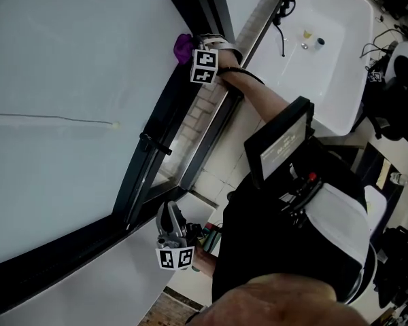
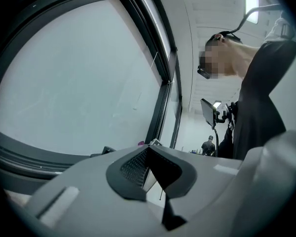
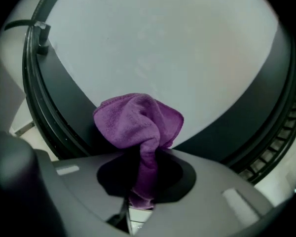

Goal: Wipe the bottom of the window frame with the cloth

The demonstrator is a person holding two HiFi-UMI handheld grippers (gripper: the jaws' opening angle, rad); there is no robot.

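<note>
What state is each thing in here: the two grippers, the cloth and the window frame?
right gripper: shut on the purple cloth.
left gripper: shut, nothing between its jaws, low and apart from the cloth.
purple cloth: bunched into a wad at the window frame, by the glass.
window frame: too dark to tell whether it is clean or dirty.

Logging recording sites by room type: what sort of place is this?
Probably an indoor lab or workroom: a big window in a dark frame, a white table strewn with cables, and ceiling lights.
</note>
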